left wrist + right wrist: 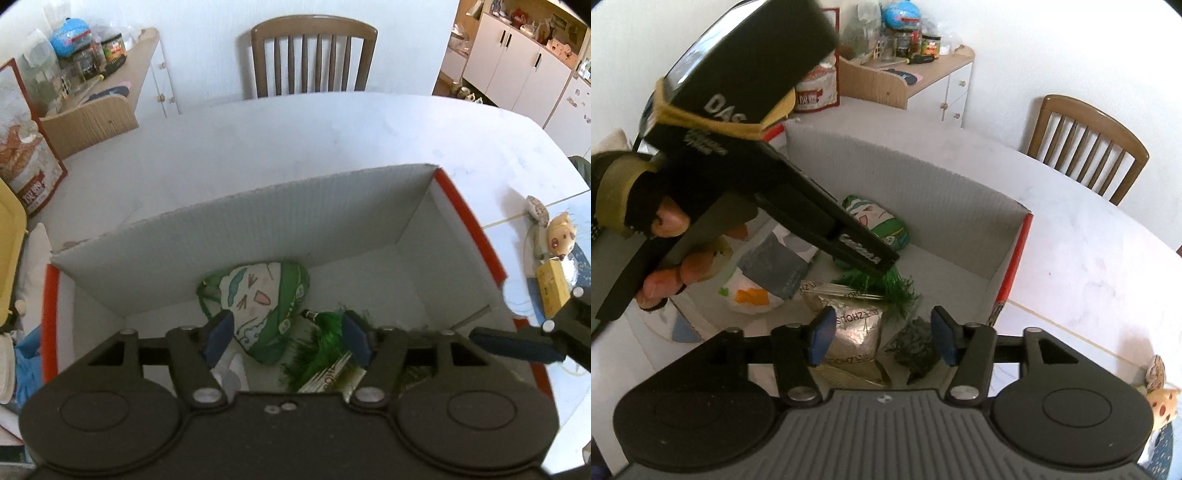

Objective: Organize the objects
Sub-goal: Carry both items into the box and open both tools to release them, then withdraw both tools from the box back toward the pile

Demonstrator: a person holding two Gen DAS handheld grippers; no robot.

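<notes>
You are in the step of putting things into the cardboard box (pixel 332 206). Your left gripper (pixel 288 334) hangs inside it with its jaws spread, holding nothing, above the green-and-white pouch (pixel 264 295) and the green tuft (pixel 325 343). Your right gripper (pixel 881 336) is spread and empty too, over the silver packet (pixel 855 332). I judge the next move is to lift out and fetch the small toys (pixel 554 266) that wait on the table (pixel 295 140) beside the box.

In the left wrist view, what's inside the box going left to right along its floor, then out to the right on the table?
Green-and-white printed fabric pouch → green feathery tuft → red-edged right wall of the white cardboard box → small yellow carton, with a mouse-like toy behind it on the table.
</notes>
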